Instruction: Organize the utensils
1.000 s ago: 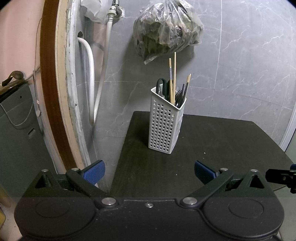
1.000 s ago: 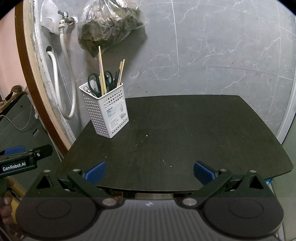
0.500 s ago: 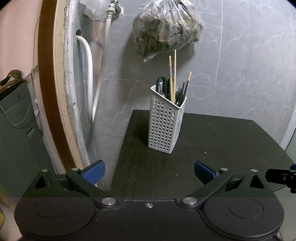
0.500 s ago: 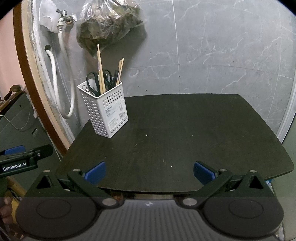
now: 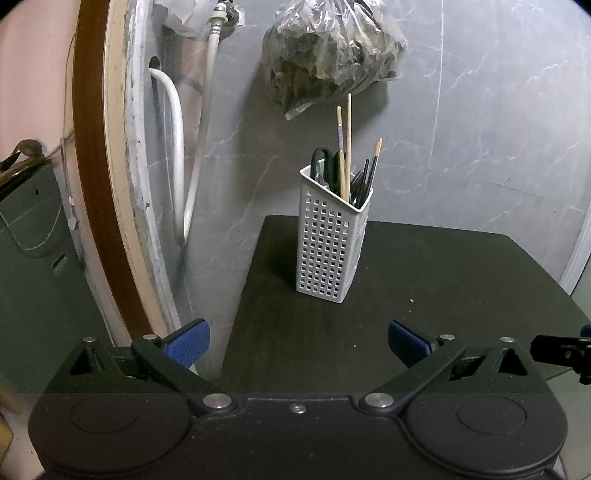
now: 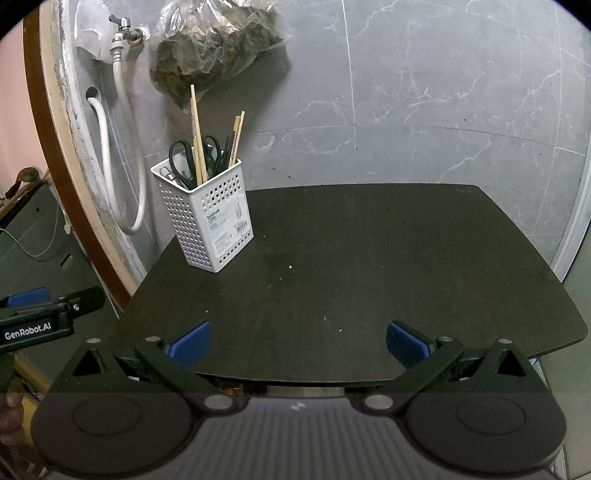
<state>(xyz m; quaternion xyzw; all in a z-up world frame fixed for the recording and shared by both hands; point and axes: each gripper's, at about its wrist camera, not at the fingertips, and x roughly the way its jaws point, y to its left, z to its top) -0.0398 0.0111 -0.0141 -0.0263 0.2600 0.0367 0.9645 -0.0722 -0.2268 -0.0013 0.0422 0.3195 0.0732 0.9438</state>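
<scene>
A white perforated holder (image 5: 330,243) stands upright near the back left corner of the dark table (image 5: 424,295). It holds black-handled scissors (image 5: 321,162), wooden chopsticks (image 5: 347,147) and thin dark sticks. The holder also shows in the right wrist view (image 6: 207,218). My left gripper (image 5: 297,341) is open and empty, in front of the holder at the table's left front. My right gripper (image 6: 299,341) is open and empty at the table's front edge (image 6: 332,376). The left gripper's body shows at the left of the right wrist view (image 6: 48,319).
A plastic bag of dark stuff (image 5: 328,55) hangs on the grey tiled wall above the holder. A white hose (image 5: 177,155) and a tap (image 6: 123,31) are on the wall at left, beside a brown curved frame (image 5: 92,166). The floor lies left of the table.
The left wrist view has shifted slightly, so the holder sits a little lower left in it. The right view has turned slightly, the holder nearer. Both grippers stay open.
</scene>
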